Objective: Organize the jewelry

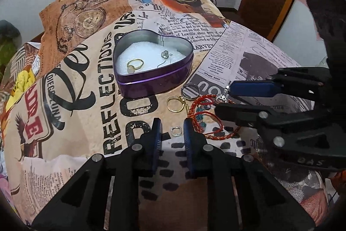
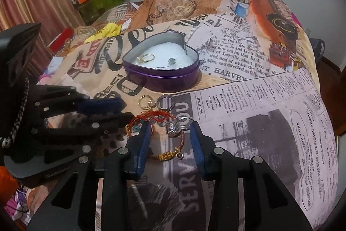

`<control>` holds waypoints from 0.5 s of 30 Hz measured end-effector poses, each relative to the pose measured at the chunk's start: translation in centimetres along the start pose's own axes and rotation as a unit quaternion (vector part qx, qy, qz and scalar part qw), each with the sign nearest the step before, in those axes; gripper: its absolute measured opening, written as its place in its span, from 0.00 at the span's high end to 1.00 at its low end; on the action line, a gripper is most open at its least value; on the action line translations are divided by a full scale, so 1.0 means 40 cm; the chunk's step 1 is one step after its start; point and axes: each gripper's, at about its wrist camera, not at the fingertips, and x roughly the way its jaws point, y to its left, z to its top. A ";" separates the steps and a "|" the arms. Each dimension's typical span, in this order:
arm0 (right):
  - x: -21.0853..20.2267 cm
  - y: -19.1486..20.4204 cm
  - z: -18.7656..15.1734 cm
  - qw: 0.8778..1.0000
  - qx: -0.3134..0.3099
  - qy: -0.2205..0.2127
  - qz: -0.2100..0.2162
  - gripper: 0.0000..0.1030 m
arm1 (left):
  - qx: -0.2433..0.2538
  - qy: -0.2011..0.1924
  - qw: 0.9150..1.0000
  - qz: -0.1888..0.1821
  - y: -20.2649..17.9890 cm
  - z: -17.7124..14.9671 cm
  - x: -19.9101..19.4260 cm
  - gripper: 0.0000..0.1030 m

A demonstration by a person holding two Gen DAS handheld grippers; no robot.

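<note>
I had two pieces in the tin; rings and bracelet remained outside, both grippers spread apart, empty.

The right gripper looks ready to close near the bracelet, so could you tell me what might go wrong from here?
1. The right gripper is open around both the silver charm and the red-and-gold bracelet; closing may snag both.
2. The left gripper straddles a small silver ring close by, so the arms could collide.

glossy tin on printed cloth
purple metal heart tin shines; matt cloth cover; shiny gold ring
</note>
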 end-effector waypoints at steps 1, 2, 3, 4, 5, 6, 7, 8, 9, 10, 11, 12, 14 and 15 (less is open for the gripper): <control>0.005 -0.006 0.000 1.000 0.004 0.002 0.001 0.70 | 0.001 -0.001 1.000 -0.003 -0.001 0.000 0.002 0.83; 0.009 -0.011 0.001 1.000 0.008 0.004 0.003 0.72 | 0.001 -0.001 1.000 -0.006 -0.001 0.001 0.003 0.86; 0.013 -0.017 0.000 1.000 0.011 0.004 0.003 0.75 | 0.000 -0.001 1.000 -0.009 0.000 0.000 0.004 0.87; 0.015 -0.018 0.001 1.000 0.012 0.004 0.001 0.77 | -0.001 -0.002 1.000 -0.013 0.001 0.000 0.006 0.89; 0.015 -0.017 0.001 1.000 0.012 0.003 0.000 0.80 | -0.001 -0.002 1.000 -0.015 0.001 0.000 0.006 0.91; 0.016 -0.018 0.002 1.000 0.012 0.002 0.000 0.84 | -0.001 -0.003 1.000 -0.018 0.000 -0.001 0.006 0.92; 0.015 -0.019 0.003 1.000 0.013 0.001 0.002 0.86 | 0.000 -0.004 1.000 -0.018 -0.001 -0.001 0.005 0.92; 0.015 -0.018 0.004 1.000 0.013 0.000 0.003 0.86 | 0.000 -0.004 1.000 -0.018 -0.001 -0.001 0.005 0.92; 0.014 -0.018 0.003 1.000 0.012 -0.001 0.002 0.86 | 0.000 -0.005 1.000 -0.018 -0.001 -0.002 0.004 0.92; 0.013 -0.015 0.002 1.000 0.011 -0.002 0.001 0.86 | -0.001 -0.006 1.000 -0.018 -0.002 -0.002 0.002 0.92; 0.010 -0.014 0.002 1.000 0.010 -0.004 -0.001 0.87 | -0.002 -0.007 1.000 -0.018 -0.002 -0.002 0.001 0.92; 0.009 -0.012 0.003 1.000 0.010 -0.005 -0.002 0.87 | -0.003 -0.008 1.000 -0.019 -0.001 -0.002 -0.002 0.92; 0.001 -0.013 0.006 1.000 0.010 -0.008 -0.005 0.87 | -0.008 -0.011 1.000 -0.021 0.001 -0.003 -0.010 0.92; -0.003 -0.014 0.007 1.000 0.011 -0.010 -0.005 0.87 | -0.010 -0.013 1.000 -0.020 0.002 -0.003 -0.015 0.92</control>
